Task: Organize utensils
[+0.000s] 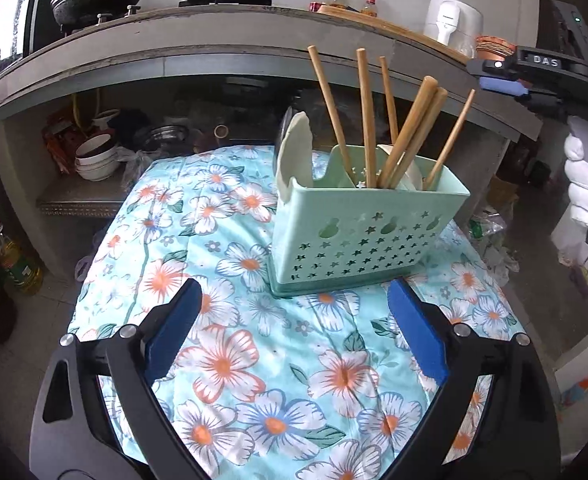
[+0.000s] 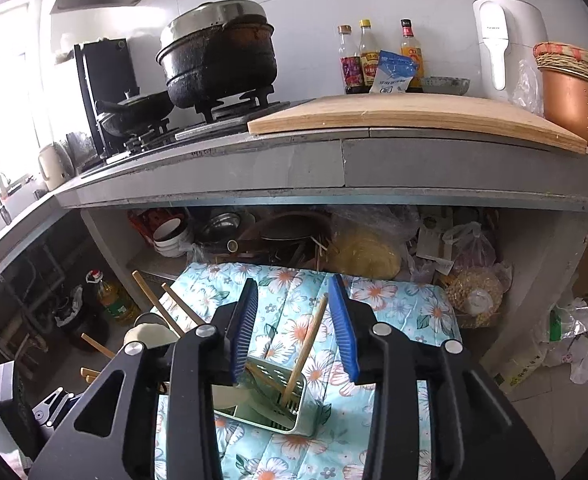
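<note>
A mint-green perforated utensil holder [image 1: 368, 232] stands on a floral cloth [image 1: 222, 264]. Several wooden chopsticks [image 1: 366, 120] and white spoons [image 1: 294, 152] stand in it. My left gripper [image 1: 294, 308] is open and empty, low in front of the holder. My right gripper [image 2: 294, 292] is open and empty, hovering above the holder [image 2: 290, 408]; one chopstick [image 2: 308, 344] leans up between its fingers without touching them. The right gripper also shows in the left wrist view [image 1: 506, 84], at the upper right above the holder.
A grey counter [image 2: 334, 168] overhangs beyond the cloth, carrying black pots [image 2: 218, 60], sauce bottles [image 2: 370, 60], a cutting board [image 2: 414, 120] and a white appliance [image 2: 506, 44]. Bowls [image 1: 94, 156] and clutter fill the shelf beneath. An oil bottle [image 1: 18, 260] stands on the floor left.
</note>
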A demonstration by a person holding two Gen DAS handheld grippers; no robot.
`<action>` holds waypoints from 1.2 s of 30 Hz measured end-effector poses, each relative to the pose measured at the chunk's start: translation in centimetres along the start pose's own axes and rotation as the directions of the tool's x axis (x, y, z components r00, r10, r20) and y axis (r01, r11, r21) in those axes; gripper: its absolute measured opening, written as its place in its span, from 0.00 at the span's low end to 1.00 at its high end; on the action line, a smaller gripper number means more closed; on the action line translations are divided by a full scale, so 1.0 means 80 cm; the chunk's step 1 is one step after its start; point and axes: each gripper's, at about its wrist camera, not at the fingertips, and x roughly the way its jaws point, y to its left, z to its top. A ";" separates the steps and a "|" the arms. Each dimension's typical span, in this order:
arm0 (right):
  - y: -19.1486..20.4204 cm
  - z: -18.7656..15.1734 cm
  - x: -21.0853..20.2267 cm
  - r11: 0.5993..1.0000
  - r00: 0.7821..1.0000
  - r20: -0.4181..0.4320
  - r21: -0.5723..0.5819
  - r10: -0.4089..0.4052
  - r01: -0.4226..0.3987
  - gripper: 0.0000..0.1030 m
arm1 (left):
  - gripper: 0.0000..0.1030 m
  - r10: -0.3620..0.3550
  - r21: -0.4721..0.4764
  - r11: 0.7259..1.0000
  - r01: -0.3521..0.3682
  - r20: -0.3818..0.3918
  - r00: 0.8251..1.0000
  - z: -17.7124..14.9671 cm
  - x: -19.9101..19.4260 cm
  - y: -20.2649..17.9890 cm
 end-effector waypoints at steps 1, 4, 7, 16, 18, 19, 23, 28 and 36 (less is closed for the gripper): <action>-0.001 -0.001 -0.009 1.000 1.000 0.014 0.004 0.007 -0.007 0.42 | 0.88 0.015 -0.004 1.000 -0.015 0.001 1.000 0.001 -0.003 0.001; -0.003 -0.006 -0.036 1.000 0.999 0.051 0.013 0.011 -0.011 0.48 | 0.88 0.073 -0.024 0.997 -0.072 0.010 0.997 0.005 -0.011 0.002; -0.001 -0.019 -0.062 1.000 0.997 0.078 0.012 0.010 -0.011 0.55 | 0.90 0.088 -0.058 0.995 -0.087 0.015 0.996 0.010 -0.019 0.004; 0.024 -0.116 -0.114 0.986 0.979 0.144 -0.067 -0.141 0.152 0.94 | 0.90 0.119 -0.083 0.990 -0.116 0.032 0.992 0.023 -0.041 -0.015; 0.033 -0.138 -0.116 0.978 0.974 0.131 -0.078 -0.183 0.194 0.94 | 0.90 0.145 -0.087 0.986 -0.142 0.034 0.989 0.024 -0.044 -0.023; 0.035 -0.148 -0.115 0.976 0.975 0.116 -0.080 -0.191 0.201 0.94 | 0.90 0.164 -0.083 0.984 -0.161 0.034 0.986 0.023 -0.044 -0.027; 0.040 -0.178 -0.112 0.967 0.968 0.053 -0.060 -0.244 0.247 0.94 | 0.90 0.216 -0.093 0.973 -0.212 0.043 0.975 0.016 -0.050 -0.044; 0.046 -0.203 -0.108 0.938 0.940 -0.006 -0.080 -0.340 0.338 0.94 | 0.90 0.280 -0.070 0.958 -0.278 0.021 0.960 0.002 -0.045 -0.064; 0.034 -0.210 -0.108 0.920 0.919 -0.054 -0.055 -0.391 0.388 0.94 | 0.90 0.291 -0.071 0.955 -0.288 0.026 0.956 -0.001 -0.046 -0.074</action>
